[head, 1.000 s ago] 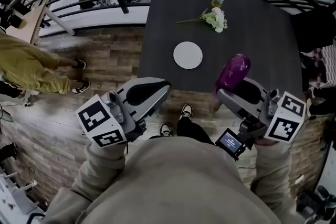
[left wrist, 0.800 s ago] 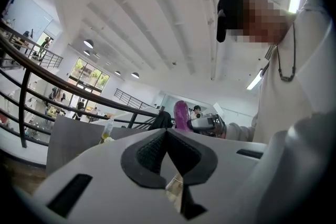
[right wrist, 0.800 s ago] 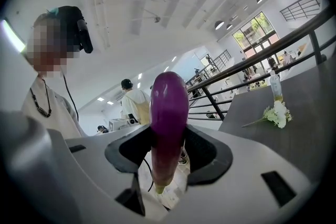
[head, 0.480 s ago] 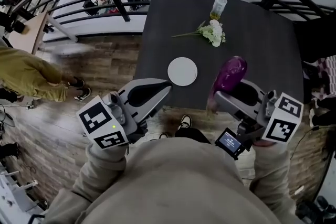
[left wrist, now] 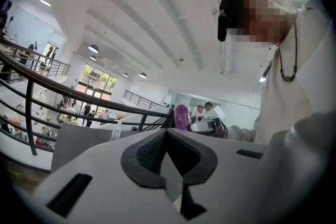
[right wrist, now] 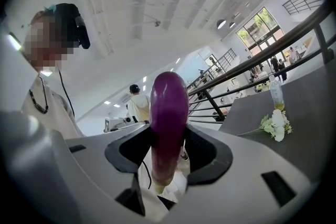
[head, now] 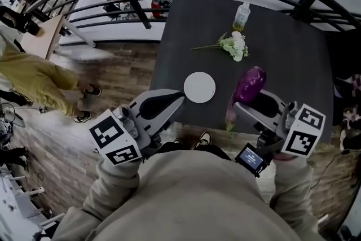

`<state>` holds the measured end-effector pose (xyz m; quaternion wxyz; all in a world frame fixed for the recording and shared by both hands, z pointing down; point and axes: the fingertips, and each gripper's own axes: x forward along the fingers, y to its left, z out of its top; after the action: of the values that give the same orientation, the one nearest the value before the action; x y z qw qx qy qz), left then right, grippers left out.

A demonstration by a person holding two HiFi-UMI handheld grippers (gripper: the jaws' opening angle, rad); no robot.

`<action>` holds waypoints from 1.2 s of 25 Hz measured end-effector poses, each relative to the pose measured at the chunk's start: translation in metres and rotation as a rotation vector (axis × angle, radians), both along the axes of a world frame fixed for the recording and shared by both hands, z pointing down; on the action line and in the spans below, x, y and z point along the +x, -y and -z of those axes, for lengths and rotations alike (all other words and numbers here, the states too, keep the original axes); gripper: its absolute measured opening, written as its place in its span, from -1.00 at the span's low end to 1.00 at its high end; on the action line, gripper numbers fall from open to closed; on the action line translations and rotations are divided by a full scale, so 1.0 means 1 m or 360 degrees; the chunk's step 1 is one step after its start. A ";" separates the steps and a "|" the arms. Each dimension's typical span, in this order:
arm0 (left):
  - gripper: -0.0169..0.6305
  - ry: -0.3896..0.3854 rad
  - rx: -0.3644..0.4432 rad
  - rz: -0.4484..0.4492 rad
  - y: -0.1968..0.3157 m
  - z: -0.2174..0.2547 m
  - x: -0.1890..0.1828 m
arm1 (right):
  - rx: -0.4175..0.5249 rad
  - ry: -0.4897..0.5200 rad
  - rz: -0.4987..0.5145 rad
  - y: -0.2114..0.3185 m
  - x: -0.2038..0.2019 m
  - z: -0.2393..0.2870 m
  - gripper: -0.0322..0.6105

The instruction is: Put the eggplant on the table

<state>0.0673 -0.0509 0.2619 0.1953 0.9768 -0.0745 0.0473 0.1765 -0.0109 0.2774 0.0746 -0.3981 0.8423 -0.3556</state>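
A glossy purple eggplant [head: 249,83] stands almost upright between the jaws of my right gripper [head: 254,102], which is shut on it. Its pale stem end hangs below the jaws, just over the near edge of the dark grey table [head: 282,53]. In the right gripper view the eggplant [right wrist: 169,113] fills the gap of the right gripper [right wrist: 168,136]. My left gripper [head: 171,103] hovers at the table's near left corner, shut with nothing in it; in its own view the left gripper [left wrist: 167,132] has its pads meeting, and the eggplant [left wrist: 182,117] shows beyond.
On the table lie a round white plate [head: 199,87], a bunch of white flowers [head: 236,45] and a small bottle [head: 241,16] at the far edge. A black railing [head: 135,0] curves behind and to the left. A person in yellow [head: 34,79] stands on the wooden floor at left.
Both grippers have moved forward toward the table, which now lies closer under them. The eggplant has come over the table's near edge, still gripped. The person in yellow has shifted.
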 end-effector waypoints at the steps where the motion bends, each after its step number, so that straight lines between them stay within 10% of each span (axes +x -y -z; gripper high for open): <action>1: -0.93 0.0012 -0.0020 0.0011 0.003 -0.002 0.002 | -0.0005 0.0011 0.0004 0.003 0.004 0.000 -0.24; 30: -0.93 -0.0145 -0.0090 -0.0391 0.089 -0.009 -0.002 | -0.0082 -0.0147 -0.0237 0.080 -0.010 -0.002 -0.24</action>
<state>0.0657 -0.1396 0.2711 0.2187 0.9738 0.0561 0.0284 0.1665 -0.0907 0.2798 0.0517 -0.4773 0.8035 -0.3519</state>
